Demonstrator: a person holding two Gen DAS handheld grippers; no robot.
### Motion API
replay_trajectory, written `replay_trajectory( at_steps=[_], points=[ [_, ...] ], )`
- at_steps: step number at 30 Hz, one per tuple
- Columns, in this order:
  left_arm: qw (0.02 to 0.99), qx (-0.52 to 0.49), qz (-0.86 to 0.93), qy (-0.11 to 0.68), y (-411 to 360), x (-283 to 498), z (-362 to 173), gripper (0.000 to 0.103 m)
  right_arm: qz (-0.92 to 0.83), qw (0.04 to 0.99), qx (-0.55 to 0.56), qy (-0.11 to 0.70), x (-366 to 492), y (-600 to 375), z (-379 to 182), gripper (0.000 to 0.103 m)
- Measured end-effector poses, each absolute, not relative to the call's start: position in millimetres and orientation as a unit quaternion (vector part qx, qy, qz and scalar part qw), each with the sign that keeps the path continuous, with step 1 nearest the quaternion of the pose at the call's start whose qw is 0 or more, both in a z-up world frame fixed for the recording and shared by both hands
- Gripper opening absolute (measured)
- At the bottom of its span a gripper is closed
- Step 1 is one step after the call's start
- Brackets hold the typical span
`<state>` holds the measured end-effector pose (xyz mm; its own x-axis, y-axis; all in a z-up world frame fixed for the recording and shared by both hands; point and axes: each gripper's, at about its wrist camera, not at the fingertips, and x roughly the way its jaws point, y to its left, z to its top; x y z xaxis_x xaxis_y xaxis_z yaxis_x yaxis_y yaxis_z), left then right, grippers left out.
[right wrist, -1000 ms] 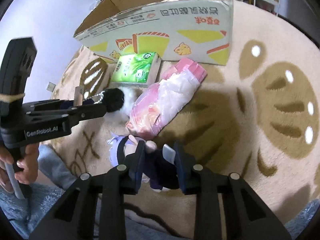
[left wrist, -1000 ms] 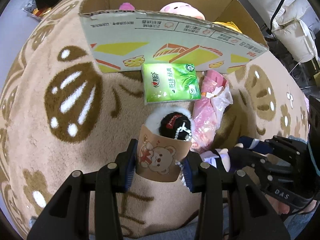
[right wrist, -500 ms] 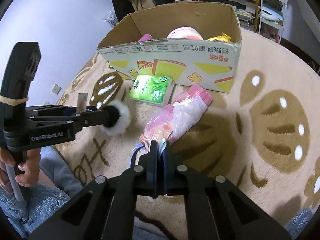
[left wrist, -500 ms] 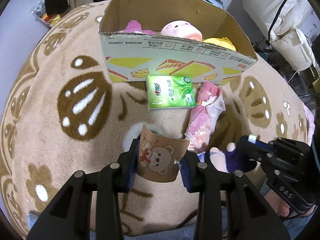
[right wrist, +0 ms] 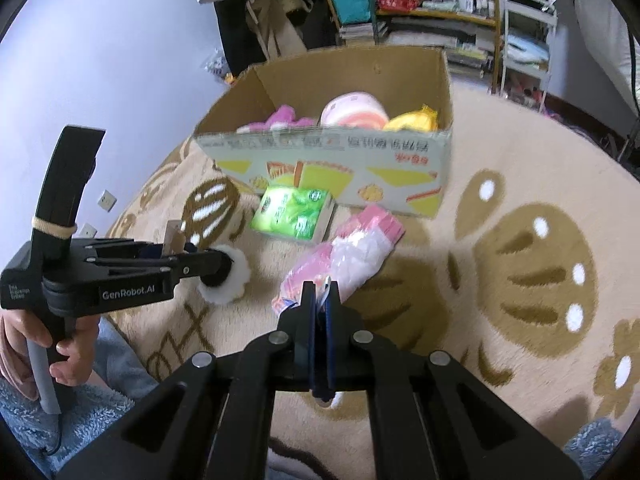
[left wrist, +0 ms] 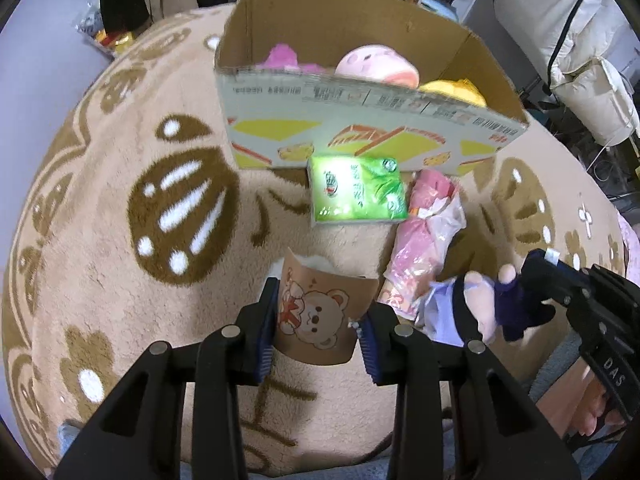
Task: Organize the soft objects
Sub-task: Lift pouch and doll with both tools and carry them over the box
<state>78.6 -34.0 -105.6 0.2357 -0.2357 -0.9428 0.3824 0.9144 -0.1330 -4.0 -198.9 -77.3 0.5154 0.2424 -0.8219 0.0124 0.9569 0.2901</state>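
Note:
My left gripper (left wrist: 318, 330) is shut on a fluffy white toy with a bear-print card (left wrist: 316, 316), held above the rug; the toy also shows in the right wrist view (right wrist: 226, 280). My right gripper (right wrist: 319, 308) is shut on a small doll in dark clothes (left wrist: 484, 308), lifted off the rug. An open cardboard box (left wrist: 360, 136) stands ahead, with pink and yellow plush toys inside (right wrist: 354, 114). A green tissue pack (left wrist: 356, 192) and a pink plastic-wrapped bundle (left wrist: 424, 240) lie on the rug in front of the box.
A beige rug with brown patterns (left wrist: 120, 240) covers the floor. Shelves and a cart (right wrist: 460, 12) stand behind the box. A white padded coat (left wrist: 580, 40) hangs at the far right. My knees in blue fleece (right wrist: 80, 420) are at the near edge.
Both grippers have risen from the rug with their toys. The right gripper closed fully on the doll. The box interior has come into view.

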Motion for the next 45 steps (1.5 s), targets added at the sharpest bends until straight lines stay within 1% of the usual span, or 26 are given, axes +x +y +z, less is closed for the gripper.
replay_trajectory(
  at_steps=[13,19,23,27,30,33,35,41,45],
  points=[
    [0.827,0.064,-0.226,0.511,-38,68,-52,0.034,0.057,0.903,0.13,0.405,-9,-210,-30,0.005],
    [0.857,0.083,-0.226,0.457,-44,62,-17,0.033,0.048,0.916,0.135,0.376,-3,-223,-10,0.005],
    [0.864,0.079,-0.236,0.439,-50,71,2,0.033,0.043,0.923,0.136,0.358,4,-231,3,0.005],
    [0.88,0.09,-0.236,0.403,-59,85,21,0.033,0.039,0.929,0.127,0.346,14,-238,17,0.005],
    [0.892,0.06,-0.246,0.374,-56,93,32,0.033,0.038,0.932,0.126,0.338,23,-241,24,0.005],
    [0.911,0.049,-0.239,0.334,-53,98,40,0.033,0.037,0.936,0.122,0.329,33,-245,30,0.005],
    [0.916,0.036,-0.235,0.322,-52,103,41,0.033,0.036,0.937,0.123,0.324,40,-248,34,0.005],
    [0.925,0.001,-0.219,0.311,-47,124,37,0.033,0.033,0.942,0.123,0.312,60,-256,41,0.005],
    [0.922,-0.02,-0.217,0.32,-43,138,30,0.033,0.033,0.943,0.124,0.307,72,-259,39,0.005]
  ],
)
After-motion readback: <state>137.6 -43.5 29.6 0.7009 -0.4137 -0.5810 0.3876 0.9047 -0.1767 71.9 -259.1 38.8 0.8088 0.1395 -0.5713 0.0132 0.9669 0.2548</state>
